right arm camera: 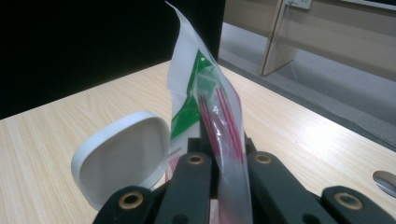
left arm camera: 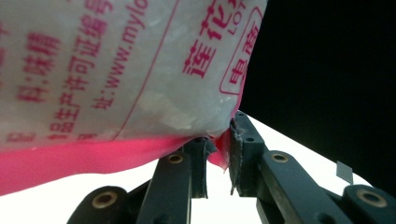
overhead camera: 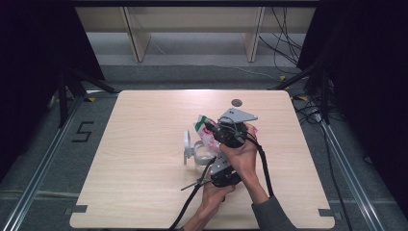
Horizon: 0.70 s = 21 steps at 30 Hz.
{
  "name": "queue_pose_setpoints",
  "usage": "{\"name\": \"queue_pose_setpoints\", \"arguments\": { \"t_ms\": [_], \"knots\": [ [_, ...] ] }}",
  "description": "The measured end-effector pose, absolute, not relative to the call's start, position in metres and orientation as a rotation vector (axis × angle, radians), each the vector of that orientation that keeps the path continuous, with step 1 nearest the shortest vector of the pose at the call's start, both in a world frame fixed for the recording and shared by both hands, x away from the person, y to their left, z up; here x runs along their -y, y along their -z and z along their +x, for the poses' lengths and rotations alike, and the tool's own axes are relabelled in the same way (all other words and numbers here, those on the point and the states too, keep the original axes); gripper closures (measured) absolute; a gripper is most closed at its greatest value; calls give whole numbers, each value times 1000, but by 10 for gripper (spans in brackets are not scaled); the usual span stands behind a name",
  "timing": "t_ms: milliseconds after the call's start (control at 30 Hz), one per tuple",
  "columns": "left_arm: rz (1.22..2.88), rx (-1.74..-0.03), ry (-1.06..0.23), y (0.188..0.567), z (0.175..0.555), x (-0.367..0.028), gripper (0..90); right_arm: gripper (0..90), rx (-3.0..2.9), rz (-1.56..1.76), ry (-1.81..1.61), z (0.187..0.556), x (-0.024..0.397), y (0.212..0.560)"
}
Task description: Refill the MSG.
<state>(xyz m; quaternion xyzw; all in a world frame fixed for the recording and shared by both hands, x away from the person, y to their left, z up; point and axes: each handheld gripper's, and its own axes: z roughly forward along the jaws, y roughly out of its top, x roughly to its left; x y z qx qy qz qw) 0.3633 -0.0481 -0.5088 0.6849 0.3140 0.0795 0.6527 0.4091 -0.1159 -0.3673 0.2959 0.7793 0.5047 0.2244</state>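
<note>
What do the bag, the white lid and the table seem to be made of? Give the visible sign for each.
Bag: thin, glossy plastic film; translucent, creased, printed red and green.
White lid: probably moulded plastic; smooth, matte, rounded rim.
Table: light wood or wood-look laminate; fine straight grain, even satin surface. Which of the two is unclear.

We read red Chinese print and "www.mylo" on the plastic bag (left arm camera: 130,70), cut off at the frame edge, and a black "5" marked on the floor (overhead camera: 82,131).
</note>
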Motion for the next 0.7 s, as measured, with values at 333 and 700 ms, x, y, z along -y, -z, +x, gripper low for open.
{"name": "queue_pose_setpoints", "arguments": {
  "t_ms": [333, 700],
  "knots": [
    [1549, -717, -178, 508, 364, 49, 781, 900, -2151, 818, -1396, 409, 115, 367],
    [1555, -714, -178, 509, 364, 50, 781, 900, -2173, 805, -1395, 411, 118, 367]
  ]
}}
